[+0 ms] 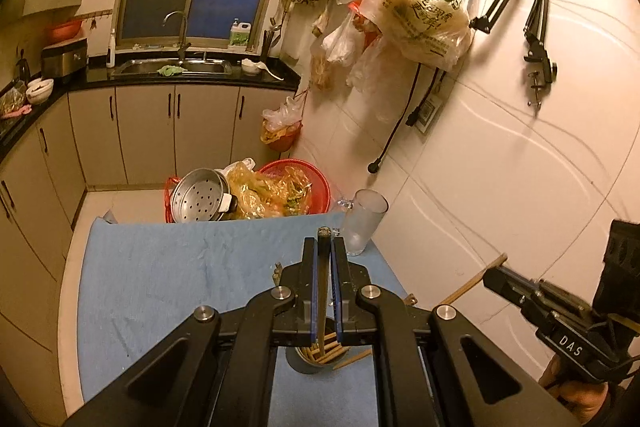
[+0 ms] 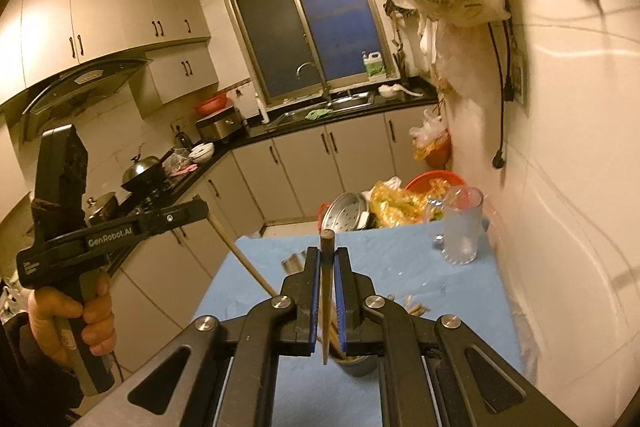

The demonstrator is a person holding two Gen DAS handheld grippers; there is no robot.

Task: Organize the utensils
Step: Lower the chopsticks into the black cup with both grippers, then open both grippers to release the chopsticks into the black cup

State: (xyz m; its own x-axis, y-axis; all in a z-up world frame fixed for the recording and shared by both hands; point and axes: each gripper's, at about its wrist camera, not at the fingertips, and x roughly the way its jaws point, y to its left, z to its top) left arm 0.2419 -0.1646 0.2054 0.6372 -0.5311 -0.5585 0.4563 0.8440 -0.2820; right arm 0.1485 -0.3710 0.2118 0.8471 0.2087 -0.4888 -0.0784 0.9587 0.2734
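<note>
On the blue cloth (image 1: 160,267), one light, stiff chopstick (image 1: 322,291) is clamped mid-shaft in each claw, cup (image 1: 316,355) at six o'clock.

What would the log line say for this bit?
left gripper: shut on chopstick | right gripper: shut on chopstick | cup: under both, holds more chopsticks | glass: upright on cloth
</note>
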